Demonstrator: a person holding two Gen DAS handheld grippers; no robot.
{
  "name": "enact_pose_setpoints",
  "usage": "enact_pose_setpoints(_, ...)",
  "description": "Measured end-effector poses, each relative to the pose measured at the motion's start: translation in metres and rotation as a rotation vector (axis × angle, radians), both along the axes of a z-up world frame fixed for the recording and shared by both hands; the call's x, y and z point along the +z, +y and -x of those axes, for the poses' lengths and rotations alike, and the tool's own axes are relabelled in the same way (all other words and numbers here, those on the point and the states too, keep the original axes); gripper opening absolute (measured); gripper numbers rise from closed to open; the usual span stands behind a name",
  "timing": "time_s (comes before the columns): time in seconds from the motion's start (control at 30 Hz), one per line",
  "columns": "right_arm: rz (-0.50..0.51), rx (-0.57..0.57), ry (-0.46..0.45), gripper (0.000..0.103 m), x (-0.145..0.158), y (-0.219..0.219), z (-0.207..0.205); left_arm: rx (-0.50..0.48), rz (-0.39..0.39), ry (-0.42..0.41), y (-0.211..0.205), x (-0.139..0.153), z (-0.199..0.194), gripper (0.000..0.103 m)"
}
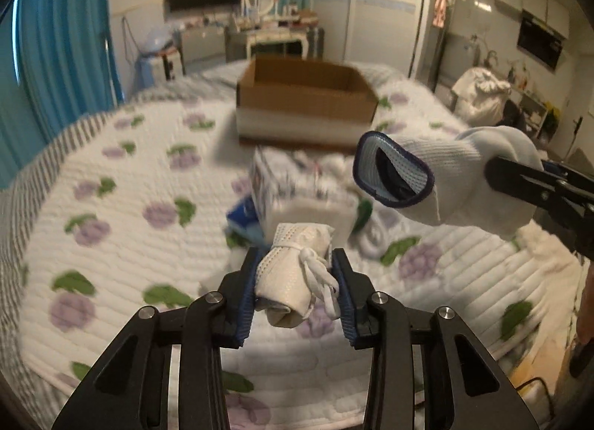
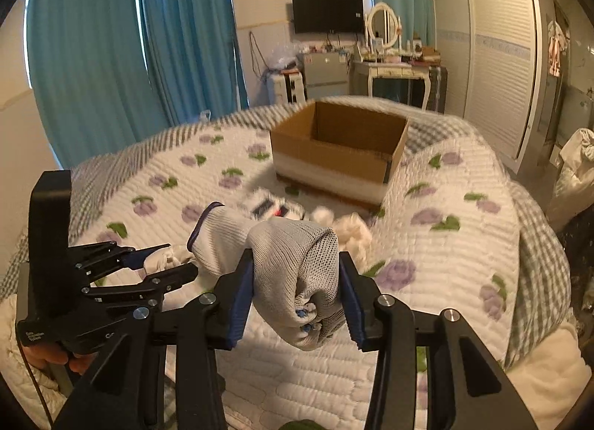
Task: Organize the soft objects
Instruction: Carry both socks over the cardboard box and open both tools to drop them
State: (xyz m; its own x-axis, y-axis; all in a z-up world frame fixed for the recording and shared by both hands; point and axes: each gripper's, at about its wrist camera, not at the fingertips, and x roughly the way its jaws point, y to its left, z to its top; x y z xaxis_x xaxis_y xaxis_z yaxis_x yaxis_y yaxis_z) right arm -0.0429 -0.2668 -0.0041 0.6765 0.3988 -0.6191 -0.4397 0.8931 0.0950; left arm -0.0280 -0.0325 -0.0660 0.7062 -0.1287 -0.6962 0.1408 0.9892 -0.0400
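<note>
The left gripper [image 1: 297, 281] is held above the bed, its blue-padded fingers [image 1: 248, 300] pressed against both sides of a rolled white bundle [image 1: 293, 274]. The right gripper [image 2: 295, 294], level beside it, is clamped on a balled grey sock [image 2: 293, 266] with a navy cuff.

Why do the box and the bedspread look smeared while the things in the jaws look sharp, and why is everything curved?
Left wrist view: rolled white bundle crisp, cardboard box and quilt motion-blurred. Right wrist view: grey glove sharp, box smeared. Both: fisheye bending, dark corners.
</note>
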Motion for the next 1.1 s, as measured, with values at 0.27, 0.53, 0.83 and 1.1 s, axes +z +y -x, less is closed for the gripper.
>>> enact_pose_setpoints(0.27,-0.012,-0.033,-0.17,0.043,0.068,-0.012,-0.025,-0.031,-0.005,-0.111,-0.008,0.048,-0.024,0.037)
enact_pose_setpoints(0.53,-0.026,-0.041,-0.209,0.043,0.105,-0.01,-0.105,-0.027,0.013,-0.133,-0.007,0.074,-0.096,0.037)
enact_pose_setpoints(0.83,0.019,-0.045,-0.099,0.043,0.067,0.006,-0.23,-0.001,-0.066,-0.119,-0.005,0.069,-0.219,0.037)
enact_pose_setpoints(1.1,-0.008,-0.057,0.055,0.043,-0.001,0.006,-0.314,-0.043,-0.172,-0.09,-0.022,0.021,-0.279,0.037)
